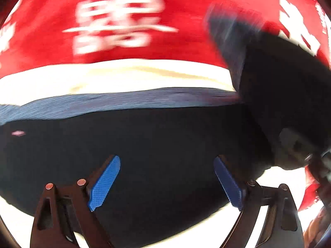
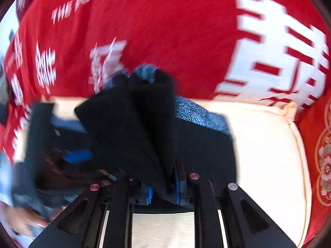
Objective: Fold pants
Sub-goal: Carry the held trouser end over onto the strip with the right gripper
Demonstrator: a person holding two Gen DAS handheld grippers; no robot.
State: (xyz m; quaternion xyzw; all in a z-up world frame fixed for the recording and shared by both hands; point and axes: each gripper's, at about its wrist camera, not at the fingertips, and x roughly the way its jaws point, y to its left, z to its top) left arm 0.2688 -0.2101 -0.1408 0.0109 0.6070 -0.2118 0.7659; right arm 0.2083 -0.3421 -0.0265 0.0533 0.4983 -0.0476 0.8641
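Observation:
The dark navy pants (image 1: pixel 144 144) lie on a cream cushion (image 1: pixel 124 76), with a lighter blue patterned inner side along their far edge. My left gripper (image 1: pixel 166 163) hovers just above them, its blue pads (image 1: pixel 105 181) wide apart and empty. My right gripper (image 2: pixel 163 186) is shut on a bunched fold of the pants (image 2: pixel 132 124) and lifts it off the cushion (image 2: pixel 264 144). The lifted fold shows at the right of the left wrist view (image 1: pixel 279 95). The left gripper (image 2: pixel 76 157) appears blurred at the left of the right wrist view.
A red blanket with white lettering (image 1: pixel 144 20) covers the area behind the cushion and also shows in the right wrist view (image 2: pixel 175 31). A red embroidered cushion (image 2: pixel 318 155) sits at the right. A person's hand (image 2: pixel 22 221) is at the lower left.

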